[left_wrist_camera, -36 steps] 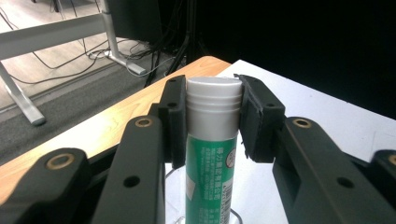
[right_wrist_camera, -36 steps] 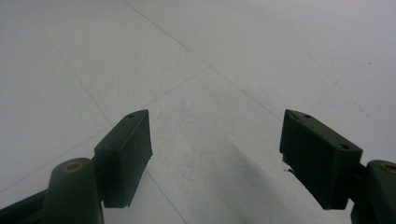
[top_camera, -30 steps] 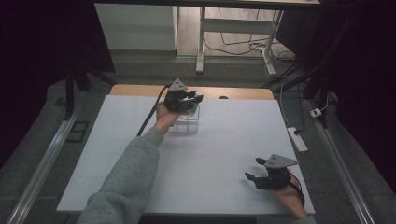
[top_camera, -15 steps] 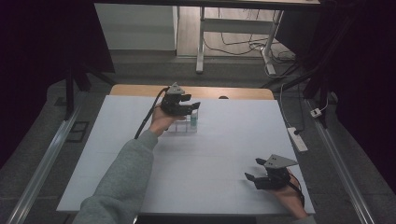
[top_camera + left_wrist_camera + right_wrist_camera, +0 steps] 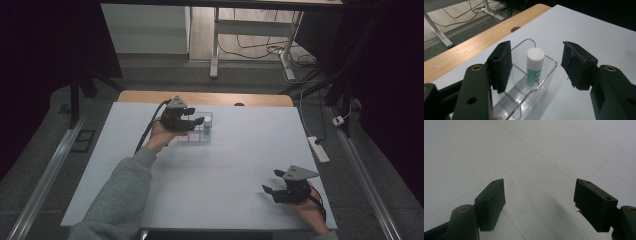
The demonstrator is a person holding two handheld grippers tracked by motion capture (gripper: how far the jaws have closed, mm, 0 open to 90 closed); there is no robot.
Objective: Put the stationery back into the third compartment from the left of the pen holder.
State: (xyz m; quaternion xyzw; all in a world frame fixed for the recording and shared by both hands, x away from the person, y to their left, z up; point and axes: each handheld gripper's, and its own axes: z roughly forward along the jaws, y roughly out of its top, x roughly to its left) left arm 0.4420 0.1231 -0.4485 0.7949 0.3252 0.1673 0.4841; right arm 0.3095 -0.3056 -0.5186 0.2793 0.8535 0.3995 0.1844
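The clear plastic tray (image 5: 196,131) sits near the far edge of the white table (image 5: 225,165), just short of the strip of bare wood (image 5: 210,98) along that edge, so there is little room beyond it; toward the person and to both sides the white top lies wide and bare. In the tray's right-hand end stands a glue stick (image 5: 207,126), upright, its long axis vertical and its white cap on top, with the green-printed body below. In the left gripper view the glue stick (image 5: 534,65) stands inside the end compartment of the tray (image 5: 541,83), close to the curved end wall. The left gripper (image 5: 192,122) hovers over the tray's left part, just beside the stick; its jaws have just been opening and stand released, the stick lying ahead between their lines with clear gaps on both sides and neither pad touching it. The right gripper (image 5: 272,190) rests low near the table's near right corner, well apart from the tray, its jaws spread wide over bare tabletop.
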